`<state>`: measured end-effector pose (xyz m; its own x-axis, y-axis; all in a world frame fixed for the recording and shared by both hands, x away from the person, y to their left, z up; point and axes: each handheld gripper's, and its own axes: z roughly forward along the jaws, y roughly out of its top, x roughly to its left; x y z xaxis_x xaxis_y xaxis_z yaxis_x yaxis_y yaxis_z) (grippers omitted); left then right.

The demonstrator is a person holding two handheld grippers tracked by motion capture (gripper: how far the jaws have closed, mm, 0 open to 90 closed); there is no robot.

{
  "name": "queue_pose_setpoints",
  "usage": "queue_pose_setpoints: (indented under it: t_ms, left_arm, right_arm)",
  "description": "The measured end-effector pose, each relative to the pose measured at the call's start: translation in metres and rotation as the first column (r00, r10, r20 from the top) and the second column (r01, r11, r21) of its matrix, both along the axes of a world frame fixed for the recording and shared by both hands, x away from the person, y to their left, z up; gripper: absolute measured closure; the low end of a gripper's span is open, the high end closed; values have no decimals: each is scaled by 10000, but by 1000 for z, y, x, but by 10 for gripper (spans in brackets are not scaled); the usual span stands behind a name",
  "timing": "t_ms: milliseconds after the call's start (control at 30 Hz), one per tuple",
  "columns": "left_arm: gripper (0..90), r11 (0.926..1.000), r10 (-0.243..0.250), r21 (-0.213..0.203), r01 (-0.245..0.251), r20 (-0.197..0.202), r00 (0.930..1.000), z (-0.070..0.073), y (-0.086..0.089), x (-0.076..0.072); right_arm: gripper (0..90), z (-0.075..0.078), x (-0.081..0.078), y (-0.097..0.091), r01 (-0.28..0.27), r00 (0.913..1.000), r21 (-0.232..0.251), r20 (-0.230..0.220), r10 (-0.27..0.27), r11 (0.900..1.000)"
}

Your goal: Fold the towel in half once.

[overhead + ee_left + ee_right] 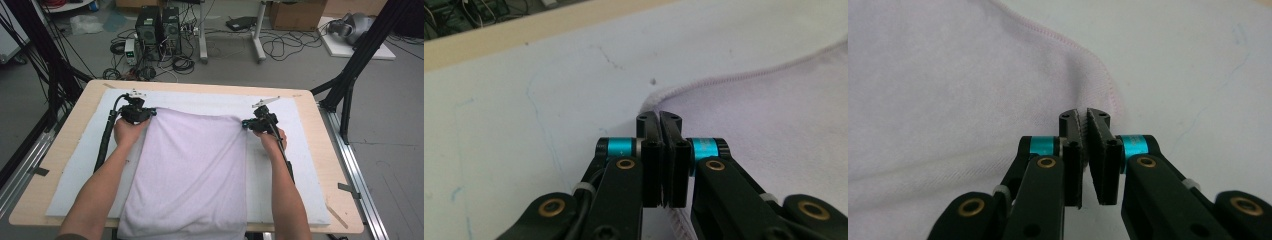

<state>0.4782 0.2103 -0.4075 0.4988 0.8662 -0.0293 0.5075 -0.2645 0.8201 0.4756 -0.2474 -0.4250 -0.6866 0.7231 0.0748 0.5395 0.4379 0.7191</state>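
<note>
Left gripper (150, 113) and right gripper (245, 124) each clamped on a far corner of the towel (187, 170) (hem pinched) — lift both evenly, keeping the edge taut.

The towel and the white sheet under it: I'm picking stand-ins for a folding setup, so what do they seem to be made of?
The towel looks like soft, matte, pale lilac terry cloth: a fine nap and a stitched hem in both gripper views. The white sheet looks like a smooth, matte mat, perhaps foam or paper, marked with faint blue pen lines. The table edge looks like pale unvarnished wood or plywood.
</note>
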Motion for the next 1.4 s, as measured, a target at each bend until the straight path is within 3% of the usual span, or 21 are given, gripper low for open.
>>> queue_pose_setpoints:
  t_ms: [100,167,300,500,533,600,733,900,1033,1100,1133,1200,1267,1333,1400]
  left_arm:
    - [877,9994,-124,-328,130,175,9998,15,4,-1]
    - [876,9990,-232,-383,244,298,9993,22,8,-4]
    - [876,9968,-395,-676,436,604,9974,37,20,-14]
    - [875,9898,-1045,-871,1126,920,9903,48,26,-44]
    - [875,9894,-1210,-683,1280,977,9878,48,28,-51]
    - [875,9854,-1382,-846,1475,1072,9846,46,31,-66]
    - [874,9788,-1846,-708,1921,1002,9777,37,36,-96]
    - [874,9647,-2439,-776,2516,967,9650,22,47,-141]
    - [873,9535,-2835,-865,2888,683,9565,6,53,-176]
    - [871,9489,-3010,-849,3040,468,9525,-1,54,-190]
    - [867,9477,-3086,-764,3099,286,9507,-6,55,-197]
    - [815,9458,-3187,-686,3176,-57,9478,-14,55,-207]
    - [659,9412,-3348,-612,3323,-346,9417,-16,54,-210]
    - [582,9363,-3460,-778,3426,-351,9376,-15,53,-208]
    - [527,9401,-3363,-692,3339,-257,9414,-11,52,-203]
  right_arm:
    - [854,9,-3,-5,54,9995,309,309,-64,9995]
    - [854,21,-1,-8,4,10000,660,-41,-2,9978]
    - [852,41,-8,-6,-437,9984,714,385,410,9965]
    - [849,58,-26,-7,-972,9942,1073,567,915,9895]
    - [849,60,-32,-7,-1060,9934,1133,567,1000,9879]
    - [849,63,-46,-6,-1281,9902,978,691,1217,9869]
    - [847,63,-75,-6,-1813,9810,836,853,1742,9799]
    - [845,53,-113,-9,-2338,9701,937,887,2258,9678]
    - [839,36,-144,-8,-2718,9619,787,519,2683,9591]
    - [815,25,-159,-10,-3112,9503,926,371,3090,9458]
    - [791,22,-164,-11,-3128,9498,932,238,3119,9453]
    - [748,16,-173,-16,-3255,9453,955,90,3262,9407]
    - [685,14,-175,-22,-3093,9504,1208,68,3108,9433]
    - [641,15,-171,-24,-2930,9556,1345,106,2943,9466]
    - [595,16,-166,-21,-2819,9592,1304,161,2822,9506]
